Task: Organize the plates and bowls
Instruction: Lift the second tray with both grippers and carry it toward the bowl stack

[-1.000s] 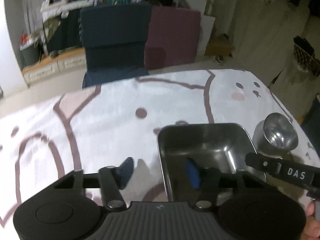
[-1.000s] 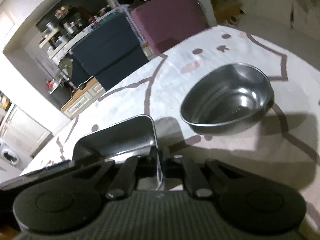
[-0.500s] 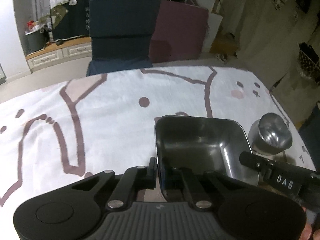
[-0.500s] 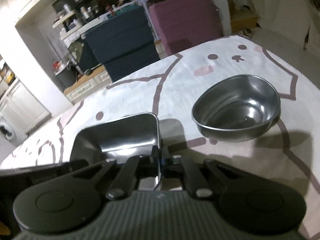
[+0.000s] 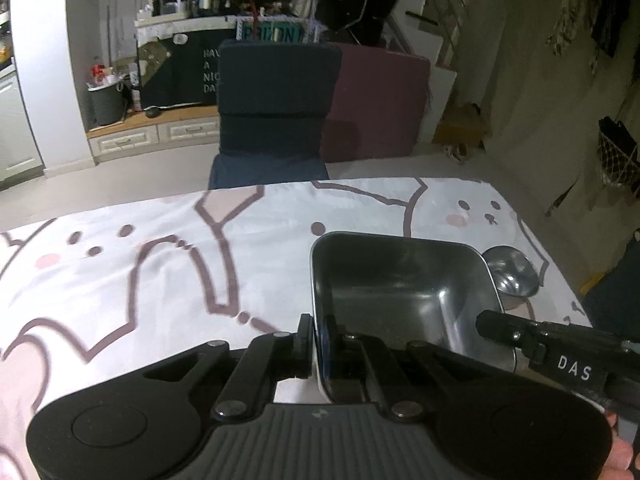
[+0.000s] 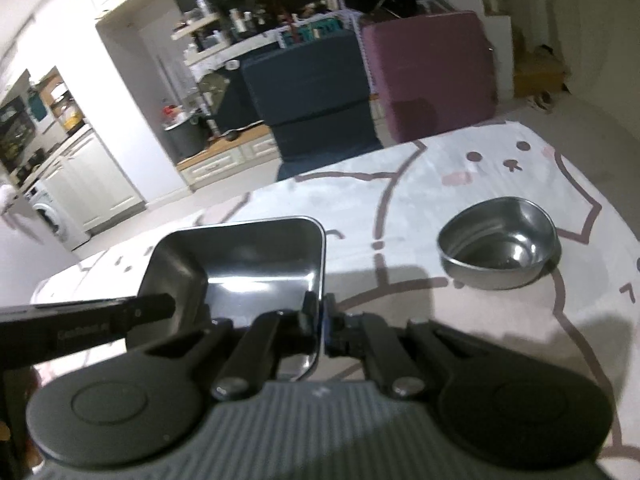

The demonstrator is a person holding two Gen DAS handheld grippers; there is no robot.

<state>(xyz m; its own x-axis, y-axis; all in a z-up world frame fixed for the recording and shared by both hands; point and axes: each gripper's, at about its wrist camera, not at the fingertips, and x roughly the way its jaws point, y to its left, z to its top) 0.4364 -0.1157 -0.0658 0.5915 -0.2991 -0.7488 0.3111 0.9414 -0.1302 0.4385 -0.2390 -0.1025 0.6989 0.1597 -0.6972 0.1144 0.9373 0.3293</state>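
Observation:
A rectangular steel tray (image 5: 400, 280) hangs above the table, held from both sides. My left gripper (image 5: 316, 344) is shut on the tray's left rim. In the right wrist view the same steel tray (image 6: 248, 264) shows, with my right gripper (image 6: 322, 320) shut on its right rim. A round steel bowl (image 6: 500, 248) stands on the tablecloth to the right of the tray, and the same steel bowl (image 5: 510, 274) peeks out behind the tray's far right corner in the left wrist view. The other gripper's black body (image 5: 548, 352) reaches in at the tray's right side.
The table wears a white cloth with brown cartoon outlines (image 5: 160, 264). A dark blue chair (image 5: 276, 112) and a maroon chair (image 5: 376, 104) stand at the far edge. Kitchen cabinets and a washing machine (image 6: 52, 216) lie beyond on the left.
My left gripper closed on the tray's left rim. Both grippers rose with the tray, which now sits off the cloth; the bowl stayed on the table and looks farther away.

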